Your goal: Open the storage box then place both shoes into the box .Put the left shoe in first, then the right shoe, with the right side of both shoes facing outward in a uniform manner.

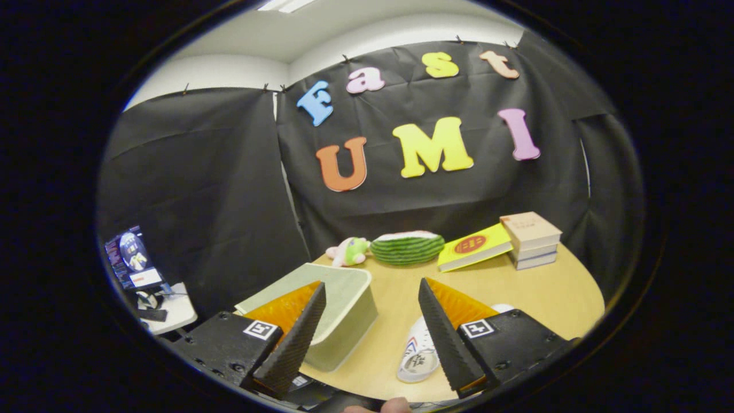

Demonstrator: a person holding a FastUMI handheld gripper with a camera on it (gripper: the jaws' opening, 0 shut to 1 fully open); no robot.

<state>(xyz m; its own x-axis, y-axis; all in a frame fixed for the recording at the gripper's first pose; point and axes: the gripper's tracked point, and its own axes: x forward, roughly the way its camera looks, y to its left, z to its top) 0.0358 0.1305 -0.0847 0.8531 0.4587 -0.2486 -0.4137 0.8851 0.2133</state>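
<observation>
**Lid down, fingers wide, nothing in hand**

Since the pale green rectangular plastic storage box (338, 310) sits with its lid down on the round light wooden table (516, 292), I judge that opening it is the step not yet done; the box lies just ahead of my left finger, whose tip overlaps its near side in my view, though I cannot tell whether they touch; my gripper (370, 332) has its fingers spread well apart and grips nothing. A white sneaker with a printed insole (418, 353) lies on the table close by my right finger, partly hidden behind it; whether it is the left or the right shoe I cannot tell, and I can make out one shoe alone. Beyond, near the far rim, rest a striped green watermelon-shaped cushion (407, 246), a small pink and green plush toy (350, 250), a yellow book (473, 246) leaning on a stack of pale books (530, 238).

What could go wrong: the smooth lid offers little edge, so a finger might slide off and shove the light box across the table; reaching carelessly, my right finger could nudge the sneaker and spoil its facing; mistaking which shoe this is would break the required order.
</observation>
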